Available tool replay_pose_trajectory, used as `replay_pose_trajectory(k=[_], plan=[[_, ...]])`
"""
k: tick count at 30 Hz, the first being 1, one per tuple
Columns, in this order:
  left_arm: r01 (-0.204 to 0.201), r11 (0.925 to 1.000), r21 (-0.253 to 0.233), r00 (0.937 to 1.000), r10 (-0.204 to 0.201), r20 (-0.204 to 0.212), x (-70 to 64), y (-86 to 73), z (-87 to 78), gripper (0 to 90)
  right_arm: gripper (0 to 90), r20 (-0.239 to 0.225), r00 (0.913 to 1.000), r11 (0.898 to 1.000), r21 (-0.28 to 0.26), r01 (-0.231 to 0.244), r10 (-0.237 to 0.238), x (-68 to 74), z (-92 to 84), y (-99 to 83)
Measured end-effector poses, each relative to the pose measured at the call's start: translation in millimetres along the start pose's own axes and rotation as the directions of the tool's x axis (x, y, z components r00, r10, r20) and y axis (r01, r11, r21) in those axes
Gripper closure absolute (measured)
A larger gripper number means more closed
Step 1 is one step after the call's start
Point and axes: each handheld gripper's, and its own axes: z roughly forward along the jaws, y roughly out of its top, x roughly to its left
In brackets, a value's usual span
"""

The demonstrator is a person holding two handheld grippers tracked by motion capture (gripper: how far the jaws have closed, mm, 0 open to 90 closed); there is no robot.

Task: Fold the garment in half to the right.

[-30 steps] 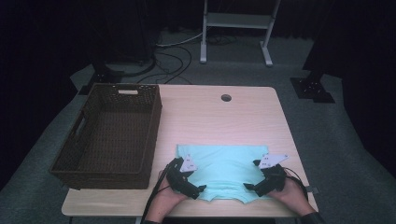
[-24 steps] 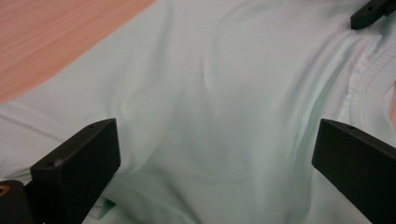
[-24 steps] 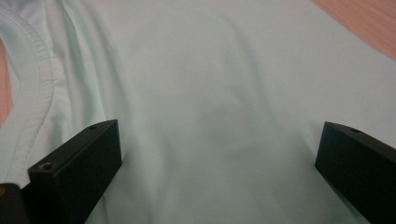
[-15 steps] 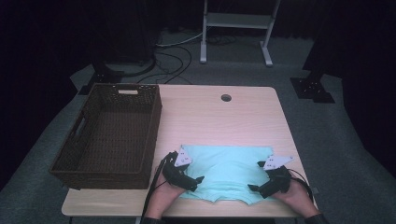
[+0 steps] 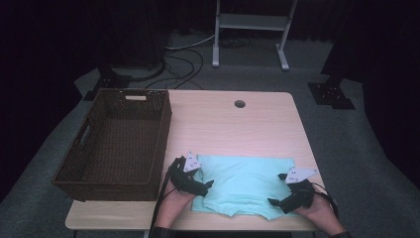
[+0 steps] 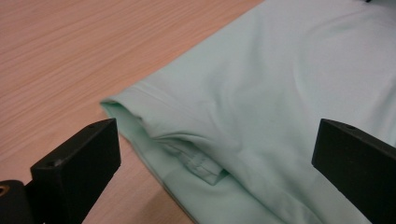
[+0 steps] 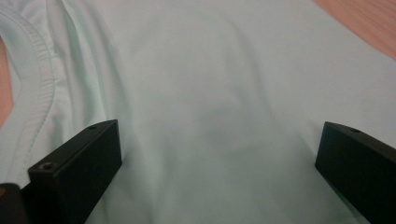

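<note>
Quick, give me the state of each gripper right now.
Left gripper: open, fingers spread over the folded edge of the mint shirt, gripping nothing.
Right gripper: open over the shirt, gripping nothing.

Dark room, grey carpet floor, black cables, white metal stand, black curtains behind.

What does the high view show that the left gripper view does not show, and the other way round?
The high view alone takes in the brown woven basket, the round hole in the table, the right gripper and the shirt's whole folded outline. The left gripper view alone reveals detail: the stitched hem of a sleeve tucked under, between wide-open black jaws. Both share the mint-green shirt, the wooden table and the left gripper.
</note>
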Motion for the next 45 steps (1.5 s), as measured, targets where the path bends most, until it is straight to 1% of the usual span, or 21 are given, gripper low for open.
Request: replay_pose_trajectory(k=[1,2,4,5,6,8,9,11,14,18,20,22,24,27,29,33,36,37,39,43,45], plan=[[0.005,1.0000,0.000,0.9999,-0.005,-0.012,1.0,-0.3,0.3,0.3,0.0,0.000,1.0000,1.000,0.000,0.000,0.000,0.0,0.1,0.1],[0.012,0.9999,-0.004,0.9998,-0.012,-0.016,2.1,-0.8,0.2,0.4,0.0,0.000,1.0000,1.000,0.000,0.000,0.000,0.0,0.1,0.1],[0.019,0.9997,-0.016,0.9992,-0.019,-0.034,4.0,-2.1,0.3,5.7,0.0,0.000,1.0000,1.000,0.000,0.000,0.000,0.0,0.1,0.1],[0.026,0.9996,-0.013,0.9987,-0.027,-0.044,4.9,-2.5,0.8,5.8,0.0,0.000,1.0000,1.000,0.000,0.000,0.000,0.0,0.1,0.1],[0.035,0.9993,-0.010,0.9985,-0.036,-0.042,6.0,-2.9,1.2,6.0,0.0,0.000,1.0000,1.000,0.000,0.000,0.000,0.0,0.1,0.1],[0.041,0.9991,-0.003,0.9983,-0.042,-0.041,7.1,-4.2,1.9,12.7,0.0,0.000,1.0000,1.000,0.001,0.001,-0.001,0.0,0.1,0.1],[0.048,0.9989,0.000,0.9980,-0.048,-0.041,7.3,-4.8,2.5,13.0,0.0,0.000,1.0000,1.000,0.000,0.000,0.000,0.0,0.1,0.1],[0.056,0.9984,0.009,0.9977,-0.056,-0.038,8.0,-6.3,3.4,16.8,0.0,0.000,1.0000,1.000,0.000,0.000,0.000,0.0,0.1,0.1],[0.073,0.9972,0.019,0.9959,-0.071,-0.056,8.2,-8.8,4.2,21.0,0.0,0.000,1.0000,1.000,0.001,0.000,0.000,-0.1,0.1,0.2],[0.099,0.9946,0.033,0.9939,-0.097,-0.053,7.4,-10.1,7.0,22.1,0.0,-0.001,1.0000,1.000,0.001,0.000,0.000,-0.1,0.2,0.2],[0.100,0.9943,0.035,0.9937,-0.098,-0.054,5.9,-10.5,8.8,22.1,0.0,-0.001,1.0000,1.000,0.001,0.000,0.000,-0.1,0.2,0.3],[0.089,0.9944,0.057,0.9941,-0.085,-0.067,3.9,-10.4,11.4,22.1,0.0,-0.001,1.0000,1.000,0.001,0.000,0.000,-0.2,0.2,0.3],[0.087,0.9942,0.063,0.9942,-0.083,-0.068,3.3,-10.4,12.2,22.1,0.0,-0.001,1.0000,1.000,0.000,0.002,-0.002,-0.3,0.3,0.3],[0.097,0.9929,0.068,0.9930,-0.092,-0.074,3.8,-10.5,11.5,22.2,0.0,-0.001,1.0000,1.000,0.000,0.002,-0.002,-0.3,0.4,0.3],[0.093,0.9929,0.075,0.9926,-0.087,-0.085,4.7,-11.2,10.7,23.2,0.0,-0.001,1.0000,1.000,0.000,0.002,-0.002,-0.3,0.4,0.3],[0.100,0.9920,0.077,0.9916,-0.092,-0.090,6.2,-12.1,9.5,23.3,0.0,-0.001,1.0000,1.000,0.000,0.002,-0.002,-0.3,0.4,0.3],[0.105,0.9913,0.079,0.9911,-0.098,-0.090,5.1,-11.6,9.1,25.5,0.0,-0.001,1.0000,1.000,0.000,0.002,-0.002,-0.3,0.4,0.3],[0.101,0.9917,0.081,0.9919,-0.094,-0.086,4.4,-11.4,8.7,26.8,0.0,-0.001,1.0000,1.000,0.000,0.002,-0.002,-0.2,0.4,0.3],[0.097,0.9920,0.081,0.9927,-0.090,-0.080,3.1,-11.0,8.1,31.6,0.0,-0.001,1.0000,1.000,0.000,0.002,-0.002,-0.3,0.4,0.3],[0.102,0.9914,0.082,0.9924,-0.095,-0.077,2.2,-10.7,7.6,33.9,0.0,-0.001,1.0000,1.000,0.000,0.002,-0.002,-0.2,0.4,0.3],[0.096,0.9920,0.082,0.9935,-0.090,-0.069,1.1,-10.3,7.0,39.2,0.0,-0.001,1.0000,1.000,0.000,0.002,-0.002,-0.3,0.4,0.3]])
